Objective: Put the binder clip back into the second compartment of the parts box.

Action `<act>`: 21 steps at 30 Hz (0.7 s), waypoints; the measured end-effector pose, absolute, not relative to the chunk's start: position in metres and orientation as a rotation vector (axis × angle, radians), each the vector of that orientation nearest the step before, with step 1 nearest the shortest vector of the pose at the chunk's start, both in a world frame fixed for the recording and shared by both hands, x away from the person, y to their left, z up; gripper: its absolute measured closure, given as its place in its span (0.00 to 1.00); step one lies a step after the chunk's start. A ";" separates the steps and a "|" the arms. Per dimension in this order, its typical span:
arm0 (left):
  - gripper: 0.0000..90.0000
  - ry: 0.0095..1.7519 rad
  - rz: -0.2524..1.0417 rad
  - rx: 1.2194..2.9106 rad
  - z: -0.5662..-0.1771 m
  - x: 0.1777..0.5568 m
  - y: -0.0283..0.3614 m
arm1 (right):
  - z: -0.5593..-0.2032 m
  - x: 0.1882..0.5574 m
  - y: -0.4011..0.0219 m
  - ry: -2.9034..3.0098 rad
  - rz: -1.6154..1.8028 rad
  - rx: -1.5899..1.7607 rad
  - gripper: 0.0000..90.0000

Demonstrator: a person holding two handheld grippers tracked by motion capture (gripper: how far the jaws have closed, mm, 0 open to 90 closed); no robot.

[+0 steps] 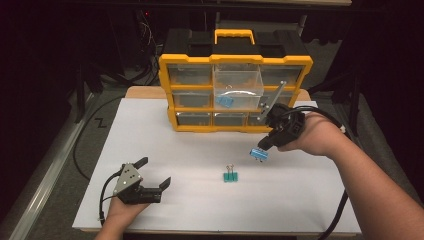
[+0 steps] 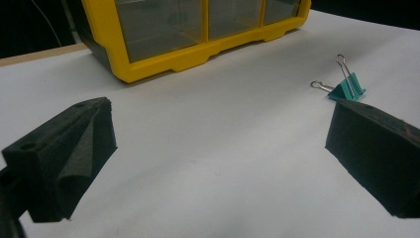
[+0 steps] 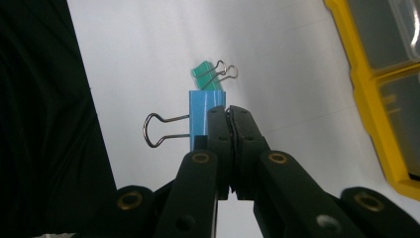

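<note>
A blue binder clip [image 3: 206,113] hangs above the white surface [image 1: 175,150], pinched in the closed jaws of the right hand-held gripper [image 3: 229,115]. Below it a green binder clip [image 1: 230,176] lies on the surface. Behind stands a yellow drawer cabinet [image 1: 235,92] with one clear drawer [image 1: 238,87] pulled out. The left hand-held gripper [image 1: 154,172] rests at the near left, jaws wide apart and empty.

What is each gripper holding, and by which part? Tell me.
The right gripper is shut on the blue binder clip, pinching one edge of its body. The left gripper is open, holding nothing.
</note>
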State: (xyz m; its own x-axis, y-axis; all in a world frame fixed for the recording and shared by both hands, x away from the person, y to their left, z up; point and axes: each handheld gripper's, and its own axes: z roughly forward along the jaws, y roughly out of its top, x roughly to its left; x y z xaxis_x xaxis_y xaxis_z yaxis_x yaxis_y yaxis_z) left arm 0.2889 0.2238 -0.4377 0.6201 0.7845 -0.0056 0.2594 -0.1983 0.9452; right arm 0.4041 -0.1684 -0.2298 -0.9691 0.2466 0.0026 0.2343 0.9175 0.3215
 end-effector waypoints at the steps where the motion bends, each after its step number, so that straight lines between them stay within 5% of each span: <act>1: 0.00 0.853 0.601 1.753 -0.438 0.289 0.224 | -0.230 0.404 -0.168 3.039 0.502 0.381 1.00; 21: 0.00 0.840 0.604 1.764 -0.437 0.288 0.224 | -0.176 0.407 -0.158 3.009 0.477 0.358 1.00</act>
